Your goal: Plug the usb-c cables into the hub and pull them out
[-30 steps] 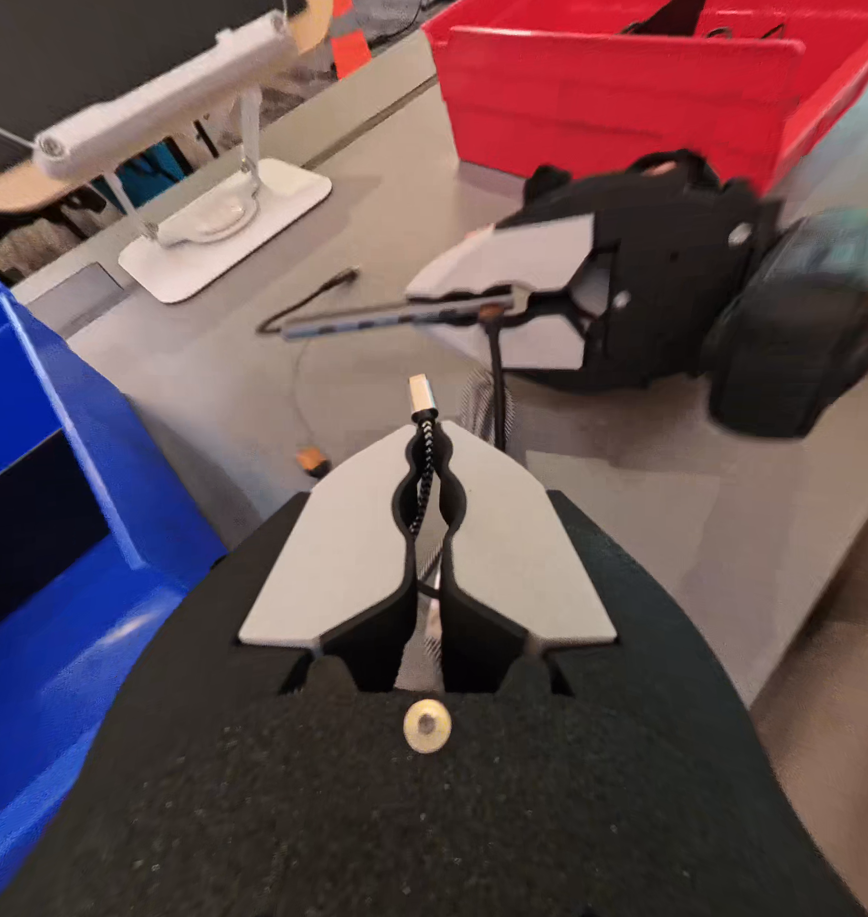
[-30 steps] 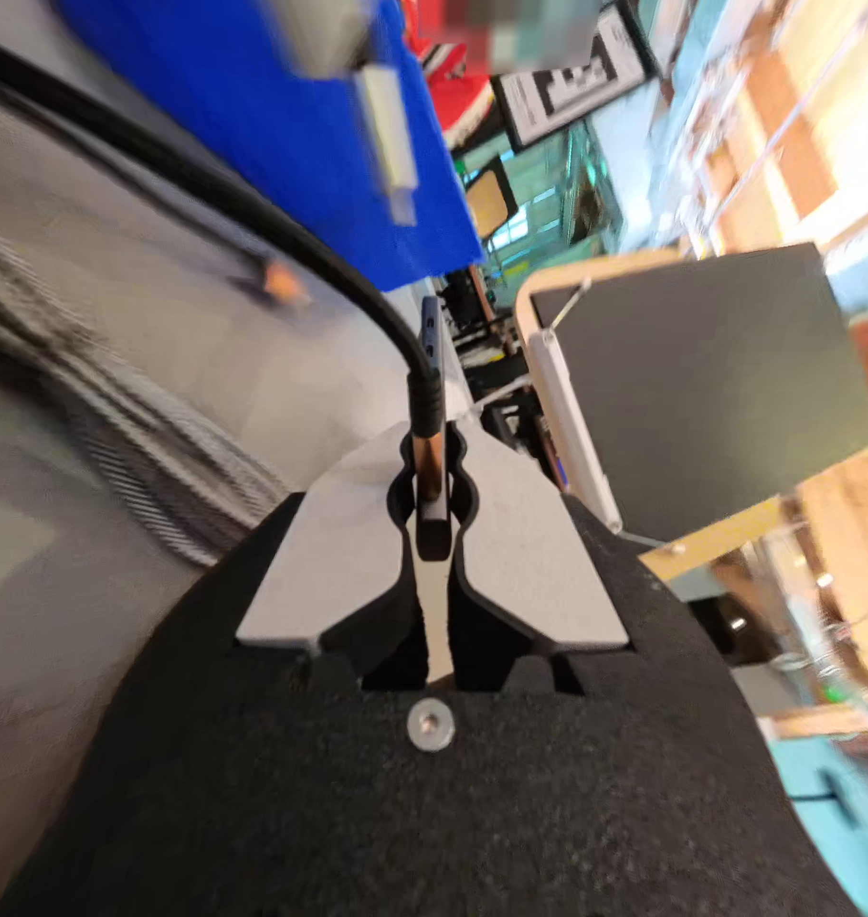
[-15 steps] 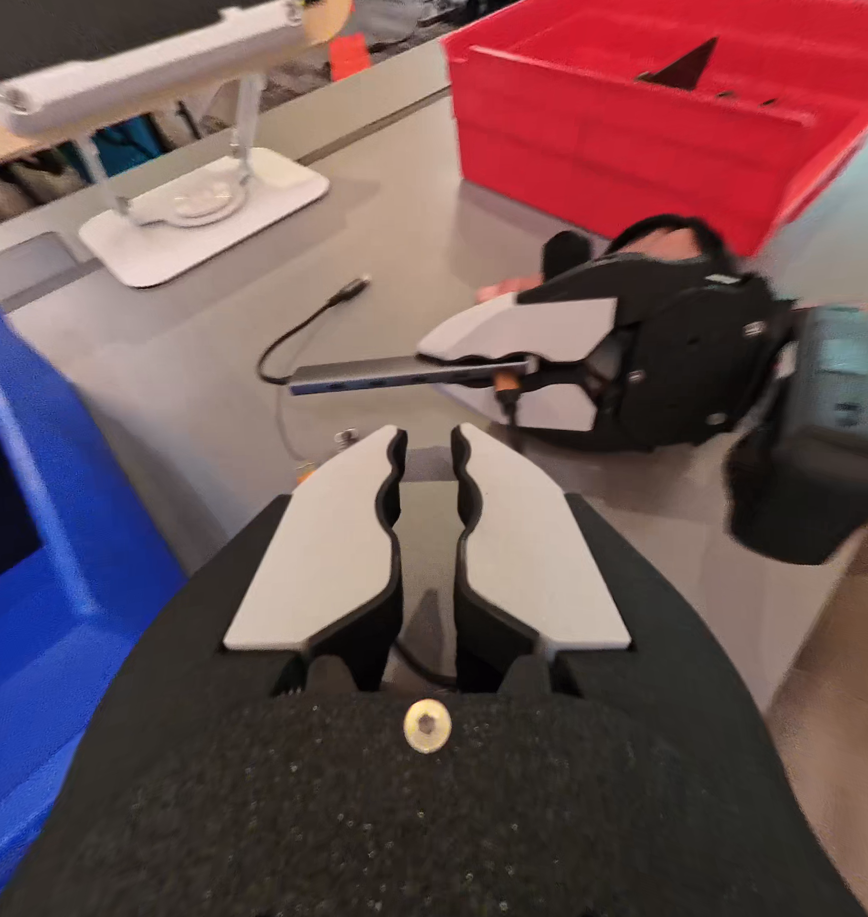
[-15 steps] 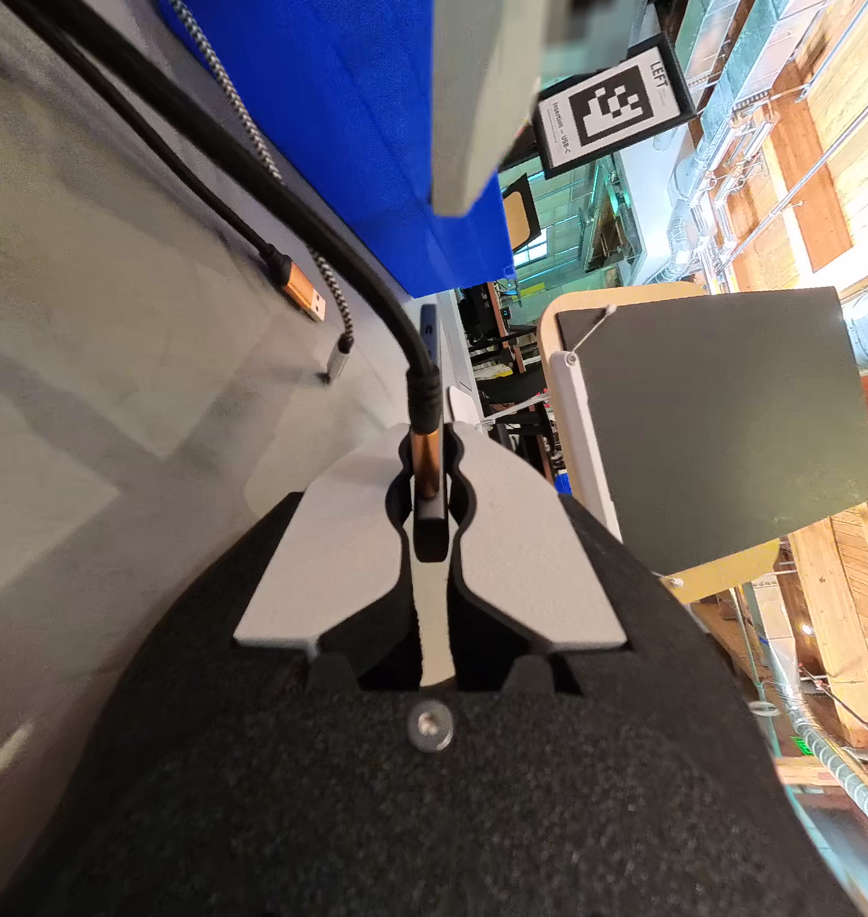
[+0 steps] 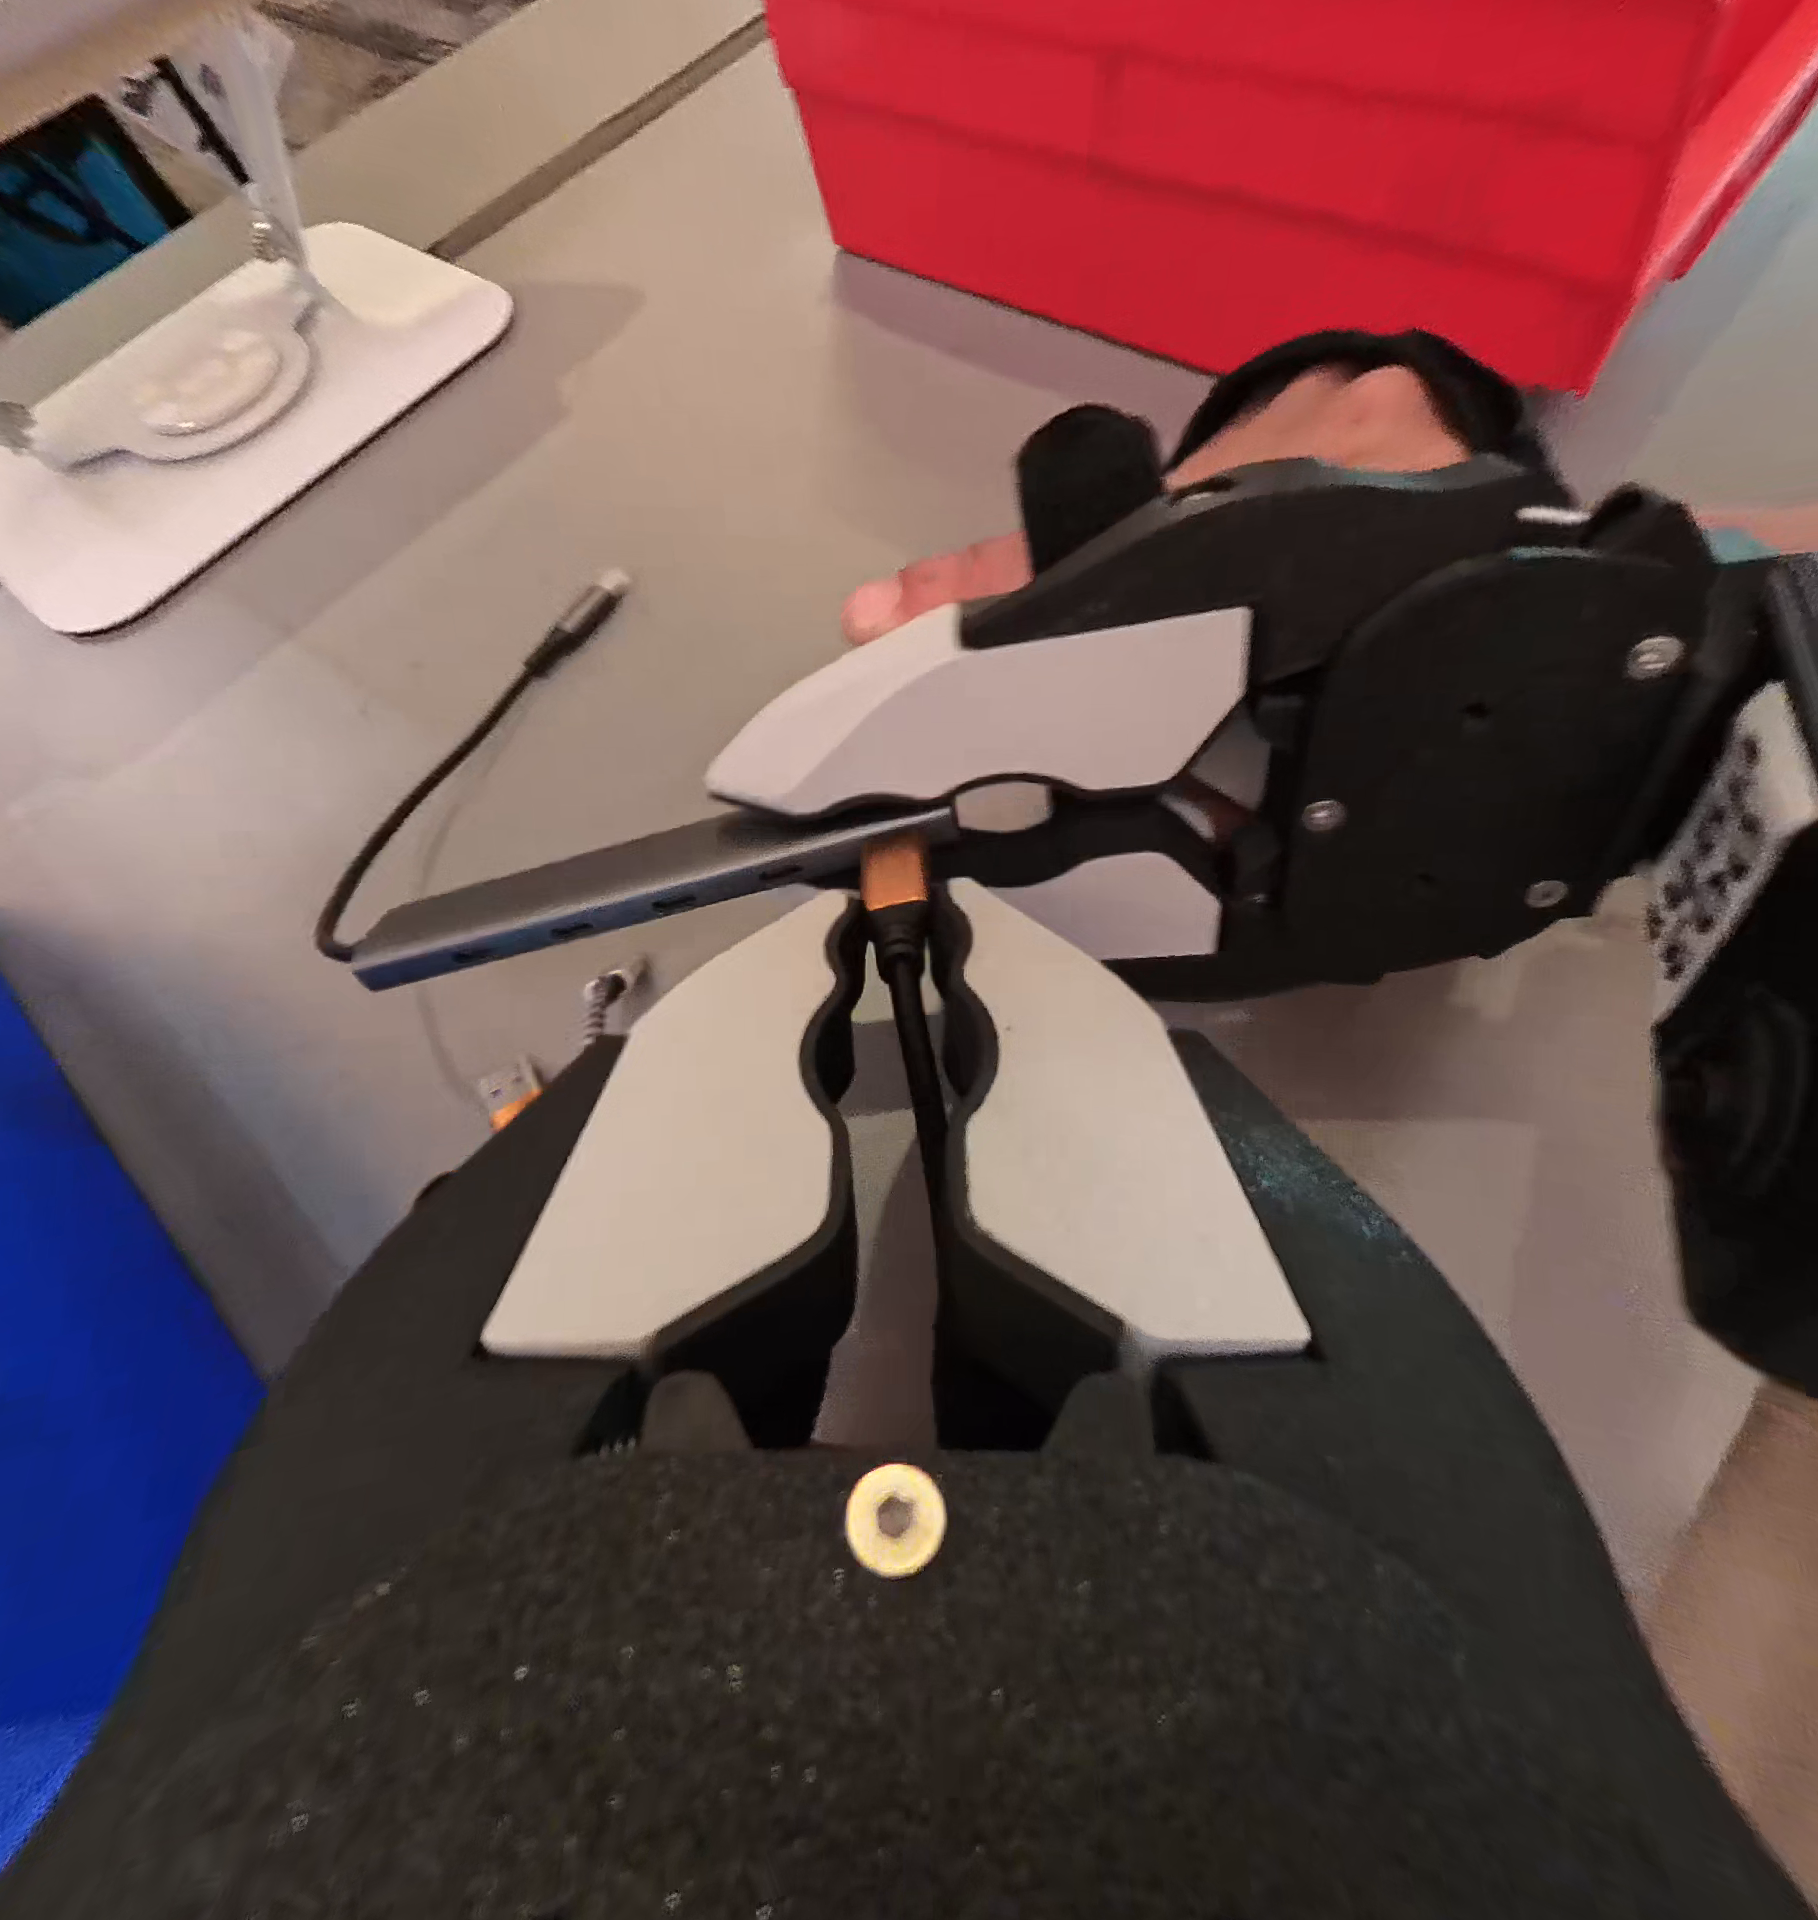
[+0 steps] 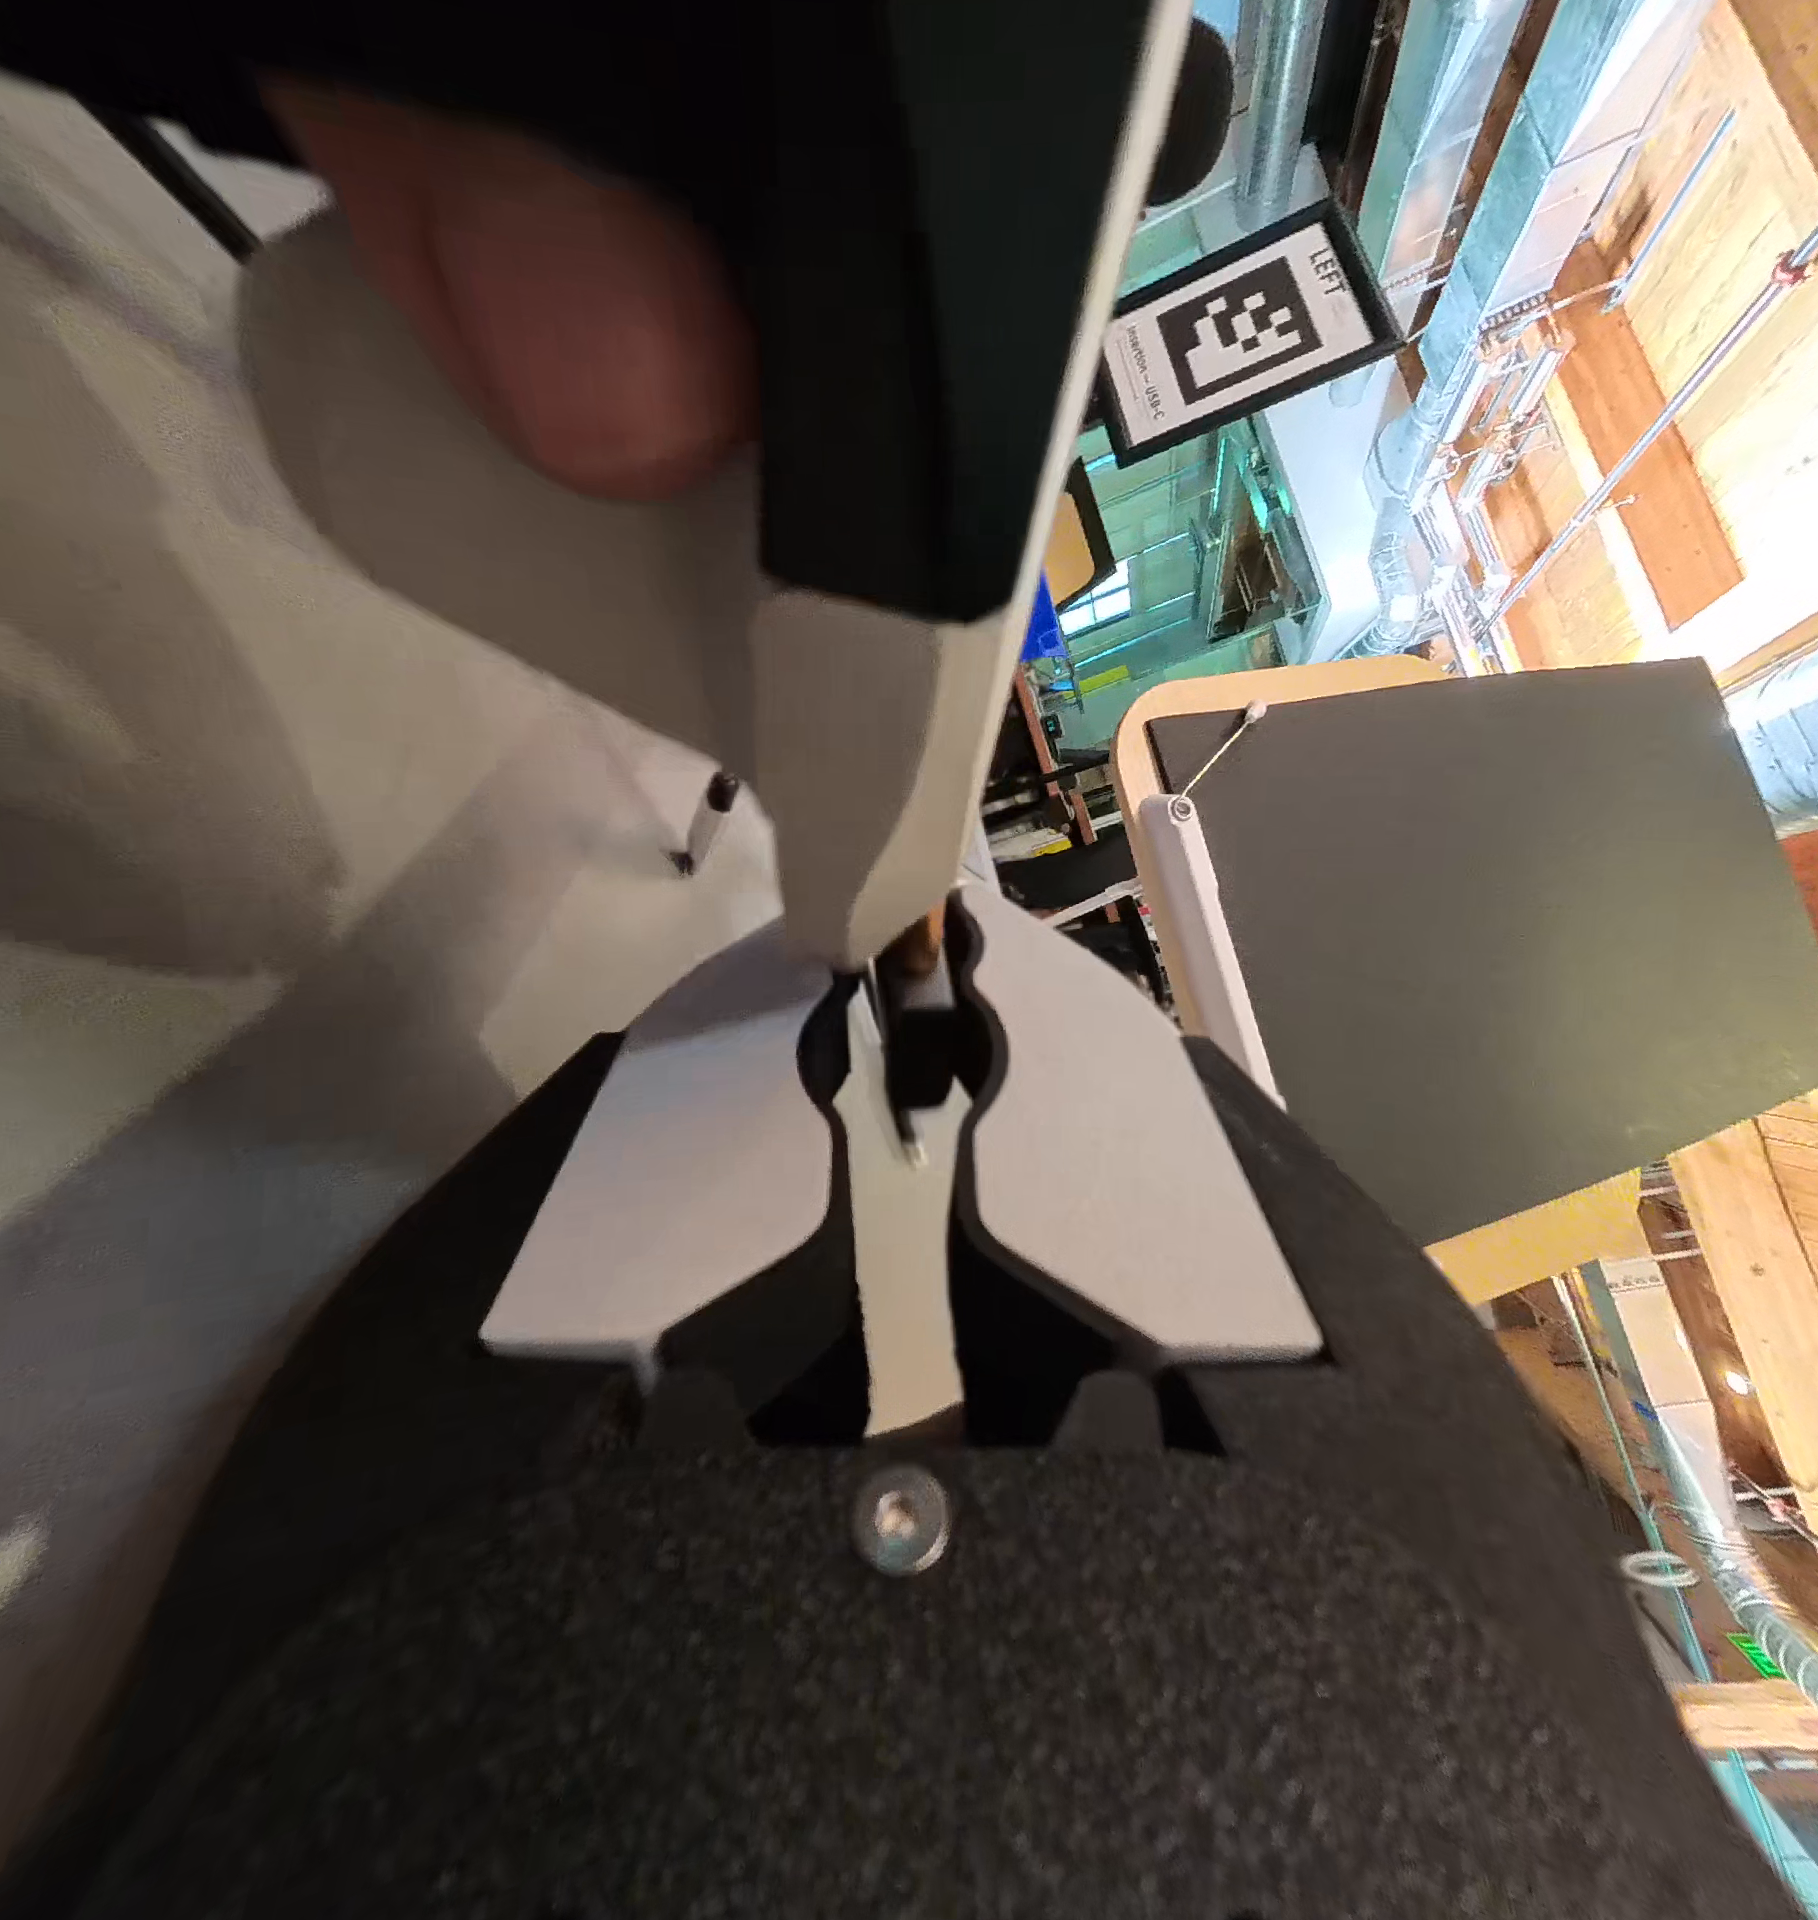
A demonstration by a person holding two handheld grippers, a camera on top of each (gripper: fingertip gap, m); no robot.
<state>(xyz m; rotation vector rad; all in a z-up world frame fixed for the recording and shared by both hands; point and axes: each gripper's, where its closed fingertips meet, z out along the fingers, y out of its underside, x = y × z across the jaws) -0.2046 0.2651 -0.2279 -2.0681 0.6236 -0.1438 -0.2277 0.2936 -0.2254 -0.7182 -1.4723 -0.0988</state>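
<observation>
Orange-collared cable [image 5: 892,883] in hub [image 5: 614,902]

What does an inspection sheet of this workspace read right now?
Surface: grey table, matte.
Job's things: slim grey multi-port hub, held by one end; orange-collared plug of the black cable seated in a port.
Clutter: red plastic bin; blue plastic bin; white stand base.
Grippers: left gripper open, straddling the plug; right gripper clamped on the hub.
Cables: hub's black lead trailing; silver braided plug and orange flat plug loose.
Surroundings: black panel; framed marker card.
</observation>
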